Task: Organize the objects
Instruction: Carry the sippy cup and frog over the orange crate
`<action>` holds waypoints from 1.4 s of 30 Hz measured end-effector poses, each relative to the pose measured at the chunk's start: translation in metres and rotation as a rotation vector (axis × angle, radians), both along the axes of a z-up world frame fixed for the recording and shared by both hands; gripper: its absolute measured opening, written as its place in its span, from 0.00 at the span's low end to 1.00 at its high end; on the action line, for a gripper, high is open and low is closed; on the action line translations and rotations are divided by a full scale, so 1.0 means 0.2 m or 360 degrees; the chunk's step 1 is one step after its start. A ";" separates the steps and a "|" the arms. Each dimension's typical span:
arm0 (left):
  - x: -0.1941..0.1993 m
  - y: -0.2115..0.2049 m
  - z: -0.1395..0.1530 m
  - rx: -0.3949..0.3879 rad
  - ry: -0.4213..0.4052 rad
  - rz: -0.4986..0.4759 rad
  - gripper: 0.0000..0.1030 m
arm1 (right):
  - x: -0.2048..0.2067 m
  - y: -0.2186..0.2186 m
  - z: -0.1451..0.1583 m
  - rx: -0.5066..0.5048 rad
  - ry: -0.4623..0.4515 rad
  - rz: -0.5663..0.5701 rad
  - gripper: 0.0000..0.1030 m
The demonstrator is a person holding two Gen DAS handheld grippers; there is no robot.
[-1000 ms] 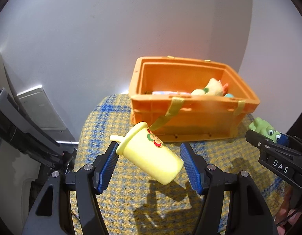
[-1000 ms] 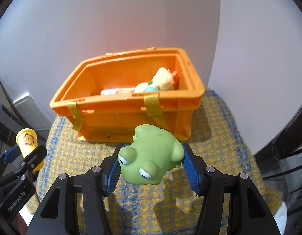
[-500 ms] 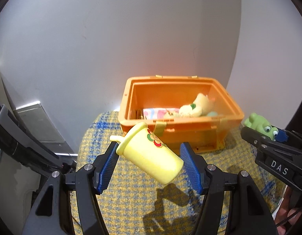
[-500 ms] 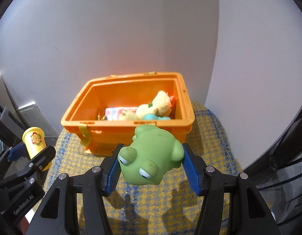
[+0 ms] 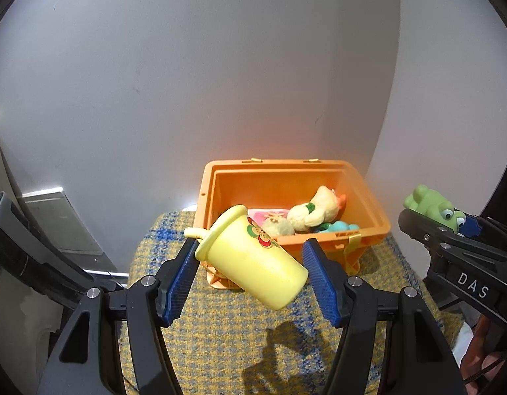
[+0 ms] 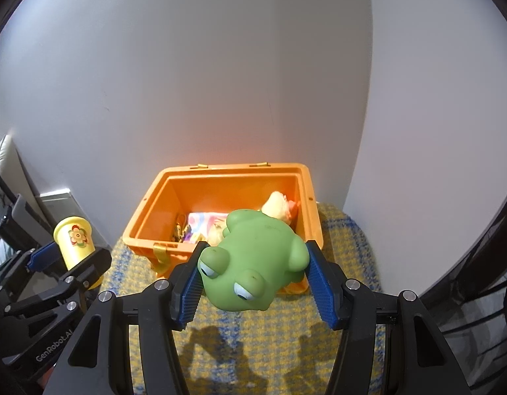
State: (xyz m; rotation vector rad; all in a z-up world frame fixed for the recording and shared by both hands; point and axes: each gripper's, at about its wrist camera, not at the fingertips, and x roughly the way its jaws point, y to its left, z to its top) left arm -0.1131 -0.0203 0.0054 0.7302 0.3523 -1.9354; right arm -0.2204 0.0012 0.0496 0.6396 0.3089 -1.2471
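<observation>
My left gripper [image 5: 252, 271] clamps the cup [image 5: 253, 258], my right gripper [image 6: 255, 284] the frog [image 6: 253, 263], both lifted before the bin [image 6: 311, 204]. Next: carry over the rim, release inside.

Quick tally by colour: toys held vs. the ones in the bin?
Yellow: 3, the cup held in the left gripper, a plush duck, a small plush
Green: 1, the frog held in the right gripper
Teal: 1, a toy
Total: 5, with 3 inside the orange bin
</observation>
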 end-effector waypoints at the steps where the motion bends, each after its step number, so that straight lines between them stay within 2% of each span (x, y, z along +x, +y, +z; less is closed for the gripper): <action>1: -0.01 0.00 0.01 -0.0008 -0.0002 -0.0001 0.61 | 0.00 0.00 0.01 -0.0001 0.0000 0.0001 0.56; 18: -0.10 -0.19 0.08 -0.0011 0.0007 -0.0013 0.61 | -0.01 -0.16 0.08 -0.0008 0.0003 -0.0011 0.56; 42: -0.21 -0.46 0.00 0.0060 -0.0017 -0.0023 0.61 | 0.03 -0.45 0.01 0.0075 0.0010 -0.0003 0.56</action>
